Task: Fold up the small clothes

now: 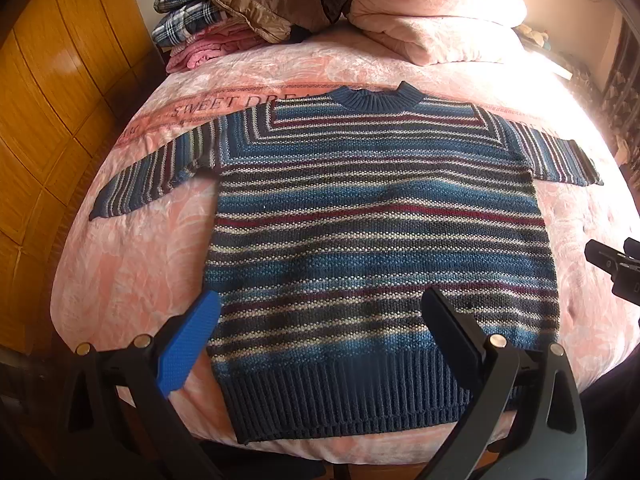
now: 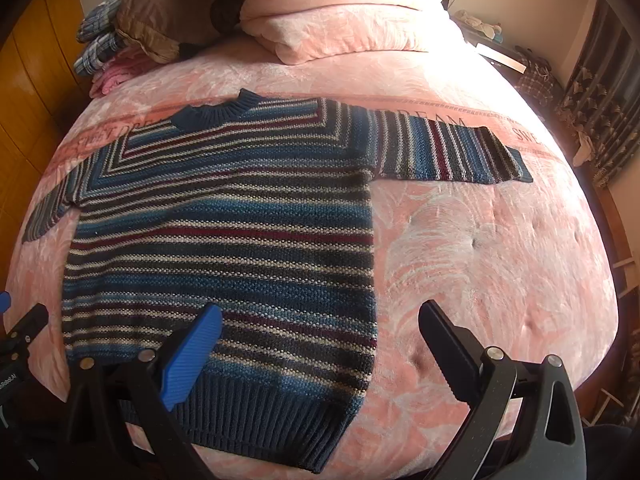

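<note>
Left hand-held gripper (image 1: 320, 312): released, jaws spread above the hem, grasping nothing. Sweater (image 1: 376, 248): flat on the bed (image 1: 132, 264), both sleeves extended, no fold made; all folding remains. Right hand-held gripper (image 2: 320, 320): released, empty, over the right hem corner

You are in a home bedroom. A bed (image 1: 132, 272) under a pink bedspread (image 2: 480, 264) carries folded bedding (image 1: 436, 20) and piled clothes (image 1: 192, 12) at its far edge, with wooden wardrobe doors (image 1: 48, 92) alongside.
</note>
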A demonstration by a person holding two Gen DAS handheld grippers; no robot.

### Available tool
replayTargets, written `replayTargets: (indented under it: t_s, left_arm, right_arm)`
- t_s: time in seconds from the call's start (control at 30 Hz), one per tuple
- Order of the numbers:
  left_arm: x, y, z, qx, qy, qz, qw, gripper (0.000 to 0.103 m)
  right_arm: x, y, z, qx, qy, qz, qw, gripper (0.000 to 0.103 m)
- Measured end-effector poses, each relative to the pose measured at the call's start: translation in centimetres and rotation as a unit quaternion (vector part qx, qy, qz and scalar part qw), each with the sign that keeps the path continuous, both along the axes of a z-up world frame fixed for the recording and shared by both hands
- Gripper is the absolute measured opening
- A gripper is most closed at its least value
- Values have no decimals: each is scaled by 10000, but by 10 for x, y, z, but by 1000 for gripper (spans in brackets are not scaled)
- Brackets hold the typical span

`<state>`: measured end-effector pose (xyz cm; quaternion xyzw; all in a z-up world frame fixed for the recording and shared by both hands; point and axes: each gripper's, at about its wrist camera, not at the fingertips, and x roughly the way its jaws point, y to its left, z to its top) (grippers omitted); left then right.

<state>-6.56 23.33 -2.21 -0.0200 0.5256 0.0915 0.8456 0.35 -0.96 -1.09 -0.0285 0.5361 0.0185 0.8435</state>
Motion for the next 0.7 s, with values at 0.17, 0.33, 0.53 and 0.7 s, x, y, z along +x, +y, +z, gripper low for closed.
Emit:
replayTargets:
  t_s: [0.17,0.33,0.53,0.7]
  left_arm:
    - [0,0,1,12,-16,9,10000,99]
    - [0,0,1,10,-15,11,10000,99]
    - [0,0,2,4,-24,21,10000,99]
    - [0,1,2,-5,-26,19,10000,100]
  right_arm:
    - [0,0,0,-4,-8,-1,10000,99]
    - [-1,0,0,-16,-20,-2,10000,99]
    - [0,-1,1,-39,-41,4,10000,99]
    - [0,-1,1,-41,-43,5,10000,99]
